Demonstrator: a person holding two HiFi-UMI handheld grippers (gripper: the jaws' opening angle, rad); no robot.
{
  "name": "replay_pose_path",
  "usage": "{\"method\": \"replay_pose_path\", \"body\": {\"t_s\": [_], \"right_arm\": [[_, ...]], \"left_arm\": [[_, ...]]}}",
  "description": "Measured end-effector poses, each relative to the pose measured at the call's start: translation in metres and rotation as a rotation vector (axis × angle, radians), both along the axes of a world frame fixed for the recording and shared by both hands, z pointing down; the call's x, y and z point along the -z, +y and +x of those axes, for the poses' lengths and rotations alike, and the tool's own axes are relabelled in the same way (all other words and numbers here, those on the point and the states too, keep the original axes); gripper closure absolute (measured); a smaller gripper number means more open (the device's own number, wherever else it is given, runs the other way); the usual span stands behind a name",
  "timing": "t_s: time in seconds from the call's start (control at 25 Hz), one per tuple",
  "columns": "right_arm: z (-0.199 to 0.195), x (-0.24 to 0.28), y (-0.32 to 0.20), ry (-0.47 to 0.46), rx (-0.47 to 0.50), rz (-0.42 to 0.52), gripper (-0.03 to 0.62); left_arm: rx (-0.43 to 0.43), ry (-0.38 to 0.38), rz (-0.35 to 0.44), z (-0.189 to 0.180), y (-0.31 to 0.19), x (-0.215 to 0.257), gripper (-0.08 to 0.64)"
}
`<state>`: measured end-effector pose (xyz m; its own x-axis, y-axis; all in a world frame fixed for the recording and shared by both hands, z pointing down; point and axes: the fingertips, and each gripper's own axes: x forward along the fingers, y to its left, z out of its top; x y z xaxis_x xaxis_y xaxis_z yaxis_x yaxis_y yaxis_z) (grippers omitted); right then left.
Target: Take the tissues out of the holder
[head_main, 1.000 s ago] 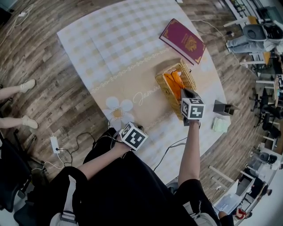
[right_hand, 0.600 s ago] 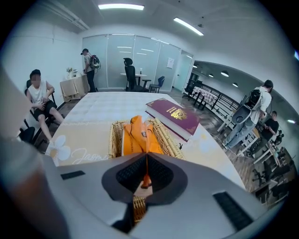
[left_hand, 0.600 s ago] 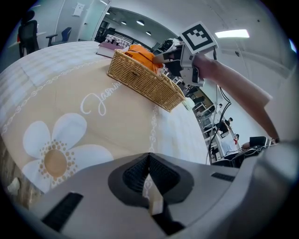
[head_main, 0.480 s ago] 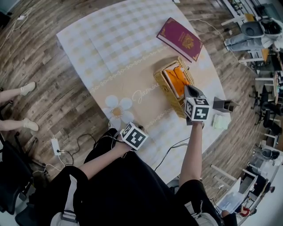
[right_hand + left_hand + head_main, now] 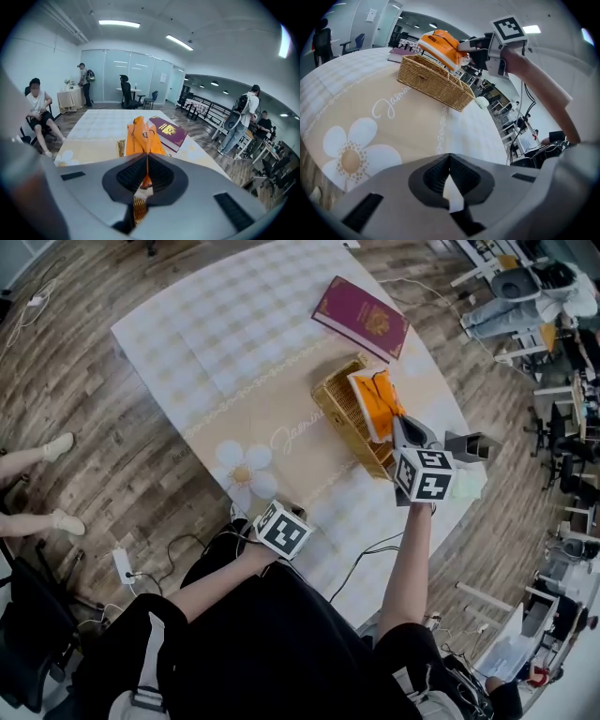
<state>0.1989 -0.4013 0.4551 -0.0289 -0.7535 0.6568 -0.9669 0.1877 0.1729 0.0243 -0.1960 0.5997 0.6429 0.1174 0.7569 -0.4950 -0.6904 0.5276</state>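
An orange tissue pack hangs just above the right end of a wicker basket, tilted and mostly out of it. My right gripper is shut on the pack's near edge. In the right gripper view the orange pack is pinched between the closed jaws of that gripper, with the basket below. The left gripper view shows the pack raised over the basket. My left gripper waits at the table's near edge, jaws shut and holding nothing.
A maroon book lies beyond the basket. A dark metal stand and a pale green pad sit at the table's right edge. A daisy print marks the cloth. A cable hangs off the near edge. People and chairs surround the table.
The right gripper has risen and drawn back toward me, and the orange pack came up out of the basket with it. The left gripper stayed where it was.
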Motion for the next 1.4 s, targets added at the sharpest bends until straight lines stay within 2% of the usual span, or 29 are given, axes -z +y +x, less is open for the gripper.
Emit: {"method": "replay_pose_path", "body": {"t_s": [0.4, 0.64, 0.84, 1.4], "right_arm": [[-0.003, 0.023, 0.057, -0.083, -0.057, 0.067, 0.578], [-0.004, 0.017, 0.105, -0.109, -0.073, 0.056, 0.577], [-0.009, 0.012, 0.145, -0.132, -0.084, 0.045, 0.578], [-0.026, -0.015, 0.285, -0.228, -0.168, 0.01, 0.577]], "left_arm": [[-0.027, -0.004, 0.053, 0.006, 0.017, 0.009, 0.56], [-0.028, -0.003, 0.101, 0.009, 0.024, 0.016, 0.56], [-0.031, 0.009, 0.104, 0.016, 0.042, 0.025, 0.56], [-0.104, -0.033, 0.125, 0.021, 0.112, 0.032, 0.56]]}}
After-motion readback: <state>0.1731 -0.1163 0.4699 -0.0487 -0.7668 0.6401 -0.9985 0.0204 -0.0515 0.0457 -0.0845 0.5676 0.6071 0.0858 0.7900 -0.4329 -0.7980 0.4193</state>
